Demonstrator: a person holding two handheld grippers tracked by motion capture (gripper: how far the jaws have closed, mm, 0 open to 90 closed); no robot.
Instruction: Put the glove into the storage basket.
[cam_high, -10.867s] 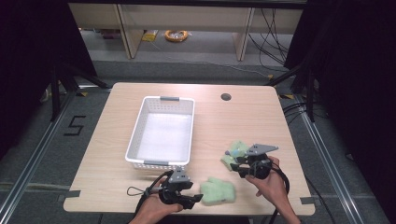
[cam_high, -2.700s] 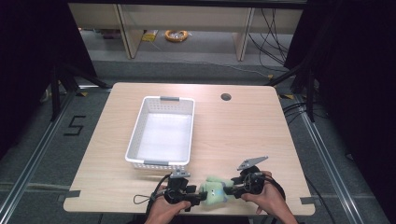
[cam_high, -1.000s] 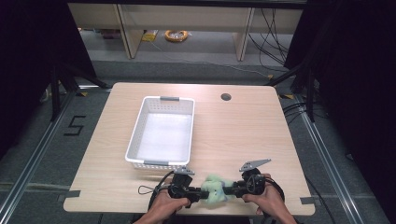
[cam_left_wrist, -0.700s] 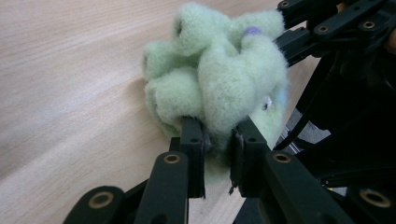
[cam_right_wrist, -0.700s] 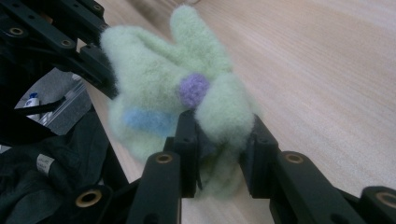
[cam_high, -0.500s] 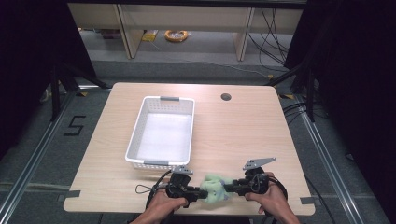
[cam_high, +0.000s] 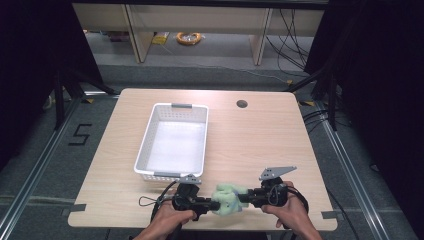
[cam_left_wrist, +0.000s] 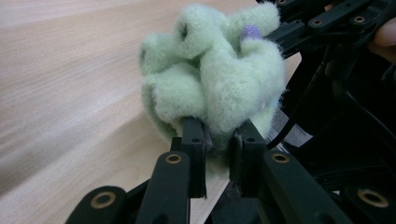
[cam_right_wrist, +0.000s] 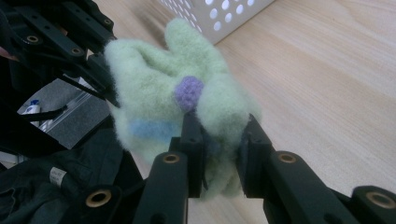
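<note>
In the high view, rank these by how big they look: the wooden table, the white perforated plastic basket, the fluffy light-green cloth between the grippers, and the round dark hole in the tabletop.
1. Wooden table
2. White perforated plastic basket
3. Fluffy light-green cloth, bunched up, so smaller than if spread
4. Round dark hole, farthest from the camera but plainly the smallest

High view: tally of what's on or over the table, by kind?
White perforated basket: 1
Fuzzy green cloth bundle, clamped between both grippers: 1
Handheld grippers, left gripper and right gripper: 2
Total: 4
</note>
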